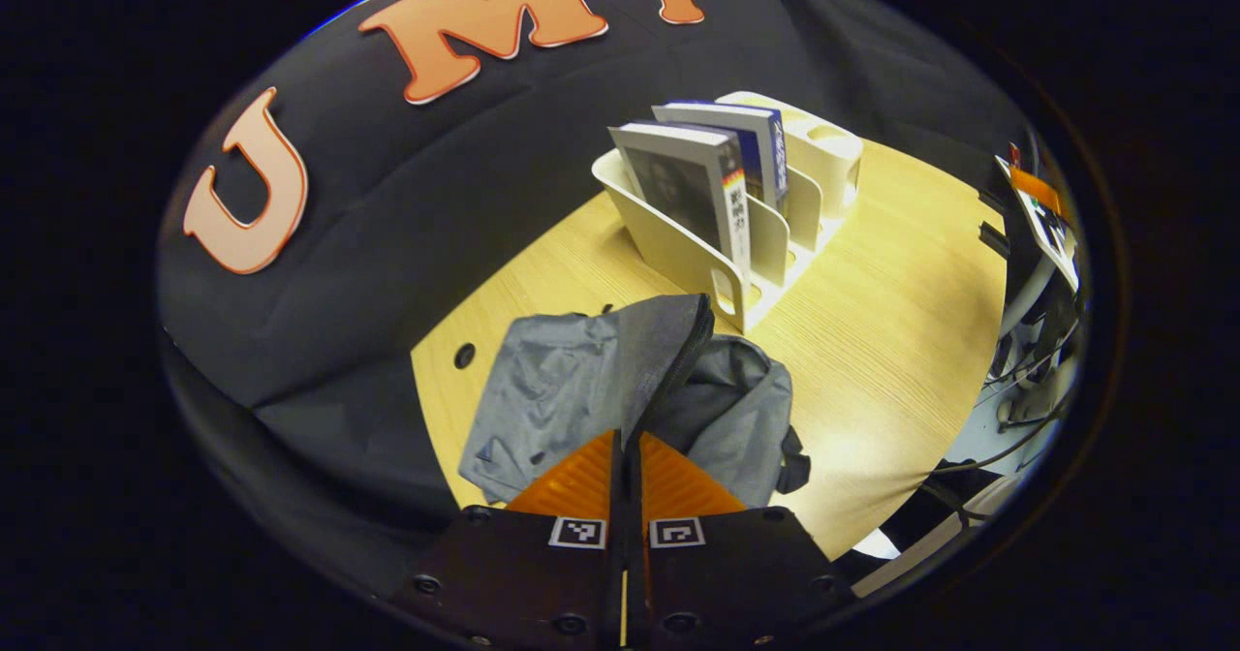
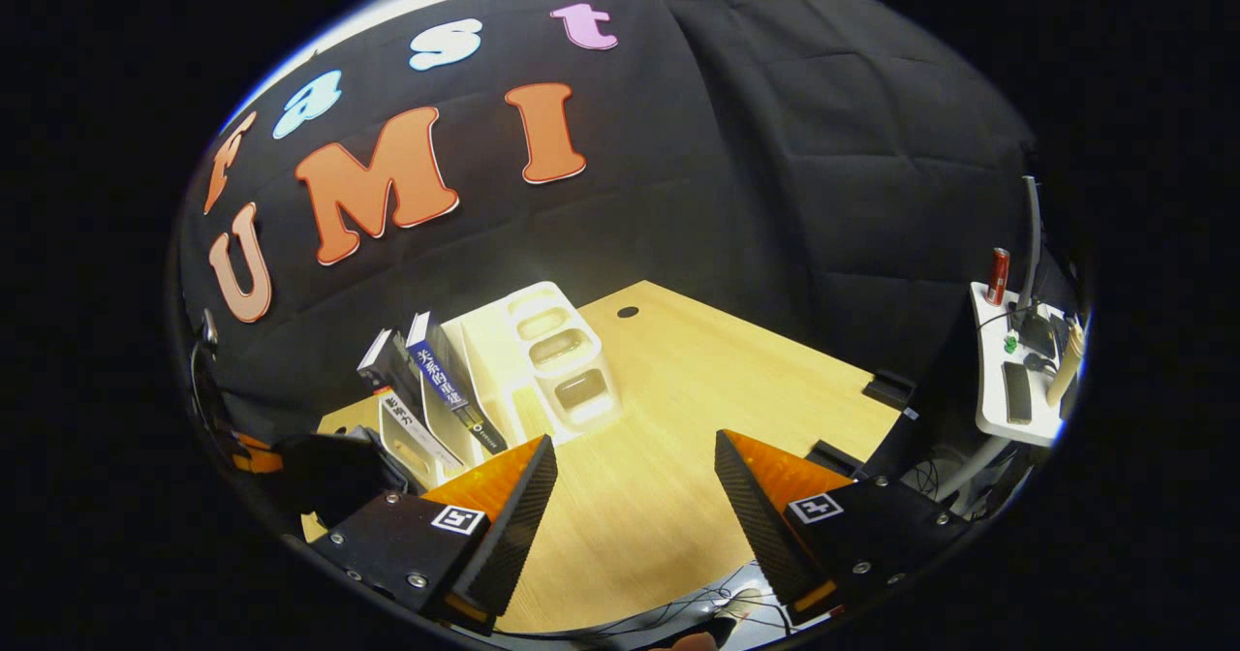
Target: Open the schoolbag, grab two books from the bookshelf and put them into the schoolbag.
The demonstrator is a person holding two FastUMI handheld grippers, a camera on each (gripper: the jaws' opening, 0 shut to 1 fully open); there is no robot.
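Note:
A grey schoolbag (image 1: 542,389) lies slumped on the wooden table (image 1: 891,341), its dark zipper edge (image 1: 678,351) lifted. My left gripper (image 1: 625,435) is shut on that raised edge. Behind the bag stands a white bookshelf rack (image 1: 678,244) holding upright books, a grey-covered one (image 1: 683,186) in front and a blue-spined one (image 1: 751,142) behind. In the right gripper view the same rack (image 2: 557,341) stands at the left with the books (image 2: 436,370) leaning in it. My right gripper (image 2: 635,448) hangs open above bare table, to the right of the rack, nothing between its fingers.
A white side shelf (image 2: 1007,409) with a red can (image 2: 998,276) and small devices stands off the table's right end. Cables (image 1: 1027,389) hang beside the table edge. The black cloth wall runs close behind the rack.

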